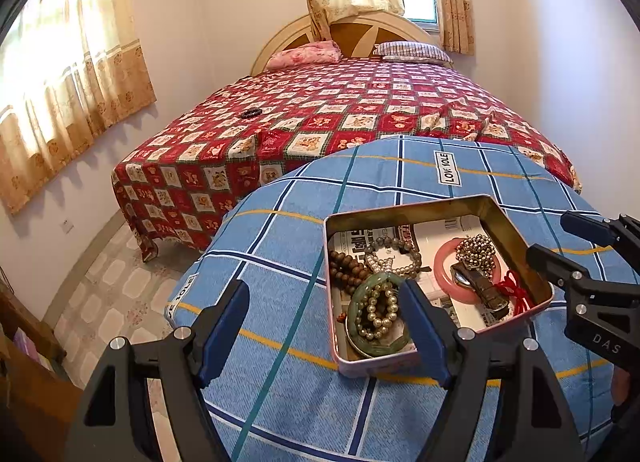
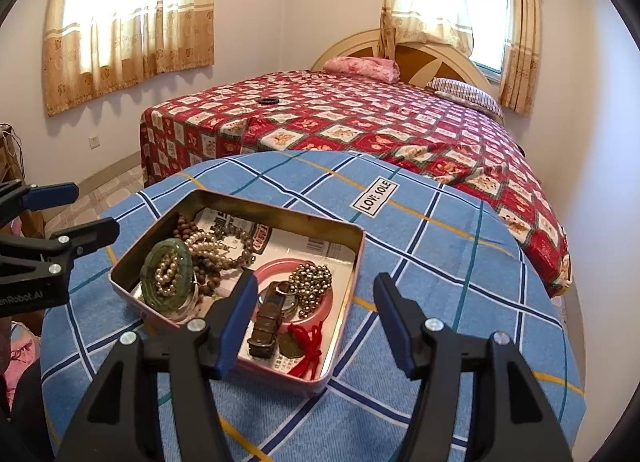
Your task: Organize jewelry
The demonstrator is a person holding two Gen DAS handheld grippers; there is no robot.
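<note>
We see a shallow tin point(image 1: 508, 218) sitting open on a round worktop point(image 1: 280, 342) covered in a blue checked cloth, with a bed point(image 1: 360, 110) under a red patterned spread just behind it. The tin is lined with printed paper and holds the jewelry. At one end lie a green bangle point(image 1: 352, 306) with a pearl bracelet point(image 1: 378, 312) coiled inside it, brown wooden beads point(image 1: 344, 266) and a grey bead bracelet point(image 1: 400, 252). At the other end a pink bangle point(image 2: 276, 266) lies flat, with a clump of silvery beads point(image 2: 312, 278) and a brown watch point(image 2: 266, 318) on top of it, and a red cord point(image 2: 310, 346) with a coin near the rim.

Our left claw point(image 1: 326, 332) hangs above the tin's near corner, jaws spread wide and nothing between them. Our right claw point(image 2: 314, 324) hovers over the watch end, jaws apart and empty as well. A small dark ring point(image 2: 268, 101) lies alone on the bed, well apart from the tin
</note>
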